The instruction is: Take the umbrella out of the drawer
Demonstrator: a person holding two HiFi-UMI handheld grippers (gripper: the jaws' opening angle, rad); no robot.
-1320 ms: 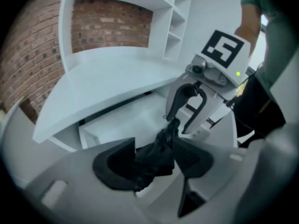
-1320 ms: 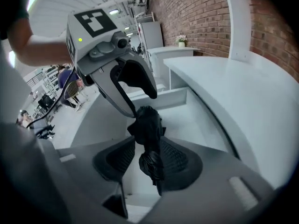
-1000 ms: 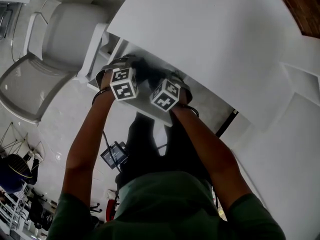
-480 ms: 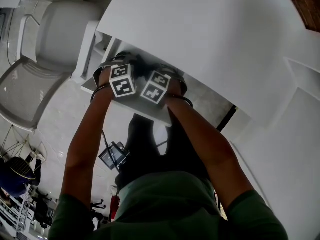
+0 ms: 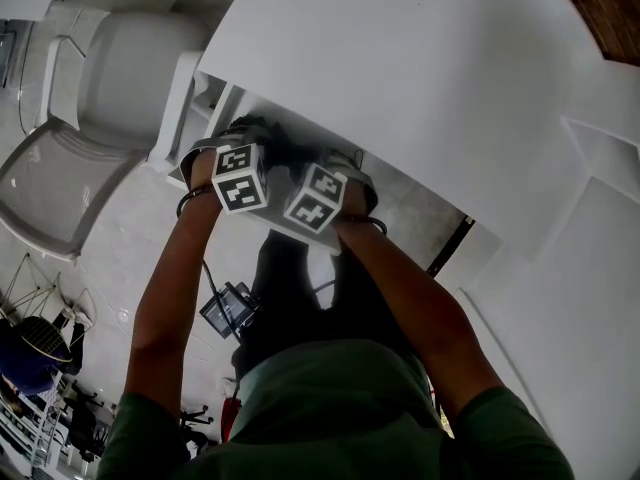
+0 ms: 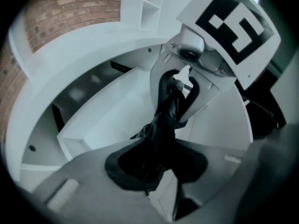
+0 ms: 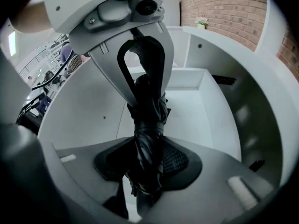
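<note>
A black folded umbrella (image 6: 161,125) hangs over the open white drawer (image 6: 100,113), spanning both grippers. The jaws of my left gripper (image 6: 158,171) are closing, and their dark pads press on one end of the umbrella. My right gripper (image 7: 147,168) also has closing jaws, with the umbrella (image 7: 148,125) squeezed between its pads. Each gripper shows in the other's view: the right gripper (image 6: 181,90) with the umbrella running into it, and the left gripper (image 7: 140,73) likewise. In the head view the two marker cubes (image 5: 240,178) (image 5: 316,198) sit side by side over the drawer (image 5: 300,230), hiding the umbrella.
The white tabletop (image 5: 420,68) overhangs the drawer at the back. A white chair (image 5: 110,88) stands to the left. A brick wall (image 7: 224,8) rises behind the table. Dark gear and cables (image 5: 228,310) lie on the floor by my legs.
The two marker cubes have come closer together. Both hands dipped toward the drawer, then drew back toward me.
</note>
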